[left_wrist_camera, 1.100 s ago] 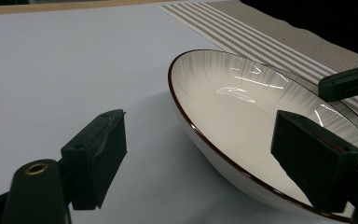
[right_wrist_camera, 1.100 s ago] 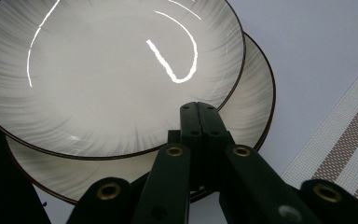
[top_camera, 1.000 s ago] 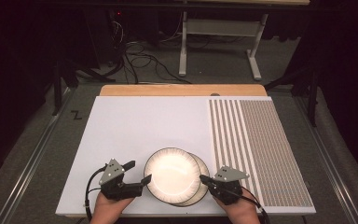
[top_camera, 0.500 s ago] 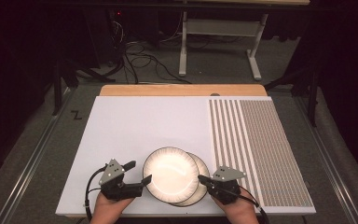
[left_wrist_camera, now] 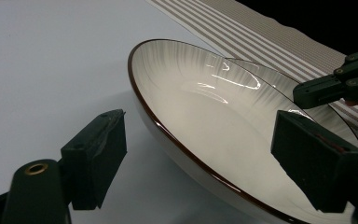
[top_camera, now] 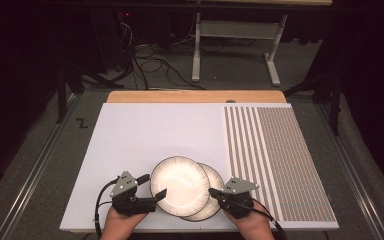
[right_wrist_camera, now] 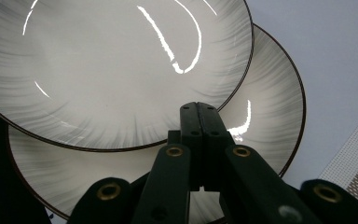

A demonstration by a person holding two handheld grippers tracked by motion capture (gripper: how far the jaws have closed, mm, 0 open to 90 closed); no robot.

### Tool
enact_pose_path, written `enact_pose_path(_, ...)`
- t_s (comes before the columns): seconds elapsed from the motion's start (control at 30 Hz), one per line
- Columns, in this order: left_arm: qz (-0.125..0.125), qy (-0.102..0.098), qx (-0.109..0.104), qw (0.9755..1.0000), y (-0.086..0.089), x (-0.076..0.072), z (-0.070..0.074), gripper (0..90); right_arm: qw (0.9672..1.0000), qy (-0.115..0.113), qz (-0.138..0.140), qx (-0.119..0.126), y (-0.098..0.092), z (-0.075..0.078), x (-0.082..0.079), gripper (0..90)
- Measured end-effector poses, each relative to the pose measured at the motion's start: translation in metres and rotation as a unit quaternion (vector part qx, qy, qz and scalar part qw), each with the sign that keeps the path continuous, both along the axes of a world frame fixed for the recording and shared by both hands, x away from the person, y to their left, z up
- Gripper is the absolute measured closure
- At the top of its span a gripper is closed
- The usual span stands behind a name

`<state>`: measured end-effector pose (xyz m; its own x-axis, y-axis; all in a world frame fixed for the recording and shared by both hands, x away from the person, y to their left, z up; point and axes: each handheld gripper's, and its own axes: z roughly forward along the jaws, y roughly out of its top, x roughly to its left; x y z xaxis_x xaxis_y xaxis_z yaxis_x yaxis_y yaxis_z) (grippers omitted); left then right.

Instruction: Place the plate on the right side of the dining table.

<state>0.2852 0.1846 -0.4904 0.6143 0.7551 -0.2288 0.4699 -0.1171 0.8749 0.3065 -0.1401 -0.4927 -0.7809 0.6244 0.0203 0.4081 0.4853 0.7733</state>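
High view: left gripper [top_camera: 154, 186], held in the person's left hand [top_camera: 119, 226] at the near edge of the table [top_camera: 145, 125], jaws spread wide. One jaw lies outside the rim of the top plate [top_camera: 180, 183], the other over its near-left edge; neither presses on it. Cable trails from the body toward the near edge.

Left gripper view: left gripper [left_wrist_camera: 200, 154], pads apart, the rim of the top plate [left_wrist_camera: 205, 116] passing between them. Left pad stands off the plate over bare table [left_wrist_camera: 42, 60]; right pad sits over the plate's inner face. Whether that pad touches the glaze cannot be told. The tip of the right gripper [left_wrist_camera: 307, 91] shows at the far right, over the lower plate [left_wrist_camera: 298, 91].

Right gripper view: right gripper [right_wrist_camera: 198, 114], jaws pressed together, nothing between them. Tip lies over the lower plate [right_wrist_camera: 270, 102], just beside the rim of the top plate [right_wrist_camera: 112, 70].

High view again: right gripper [top_camera: 212, 191], in the right hand [top_camera: 252, 227], tip at the right edge of the plates. Top plate rests on the lower plate [top_camera: 215, 175], shifted left and farther from the person, so the lower one shows as a crescent at right and near side. Both are white with a dark rim and sit on the white sheet near the table's front edge. Striped mat [top_camera: 275, 155] lies to the right, just beside the lower plate.
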Motion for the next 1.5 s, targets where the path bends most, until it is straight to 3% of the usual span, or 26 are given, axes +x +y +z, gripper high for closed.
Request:
enact_pose_path(0.2, -0.002, 0.024, -0.012, 0.9996, -0.002, 0.003, -0.003, 21.4, 1.0000, 0.002, 0.002, 0.000, 0.003, 0.000, 0.002, 90.0)
enact_pose_path(0.5, -0.009, 0.048, 0.001, 0.9988, -0.008, 0.004, -0.007, 27.0, 0.9999, 0.010, 0.008, 0.003, 0.006, 0.000, 0.001, 90.0)
enact_pose_path(0.73, 0.008, 0.044, 0.004, 0.9990, -0.009, 0.005, -0.006, 28.7, 0.9998, 0.010, 0.016, 0.000, 0.011, 0.001, -0.001, 90.0)
enact_pose_path(0.97, 0.012, 0.057, -0.007, 0.9983, -0.008, 0.005, -0.006, 35.2, 0.9997, 0.011, 0.020, -0.006, 0.016, 0.001, -0.004, 90.0)
enact_pose_path(1.37, 0.022, 0.109, -0.028, 0.9934, -0.006, 0.008, -0.006, 42.6, 0.9997, 0.011, 0.020, -0.004, 0.015, 0.001, -0.003, 90.0)
enact_pose_path(1.5, 0.027, 0.112, -0.027, 0.9930, -0.006, 0.008, -0.005, 45.6, 0.9997, 0.010, 0.020, -0.002, 0.015, 0.001, -0.003, 90.0)
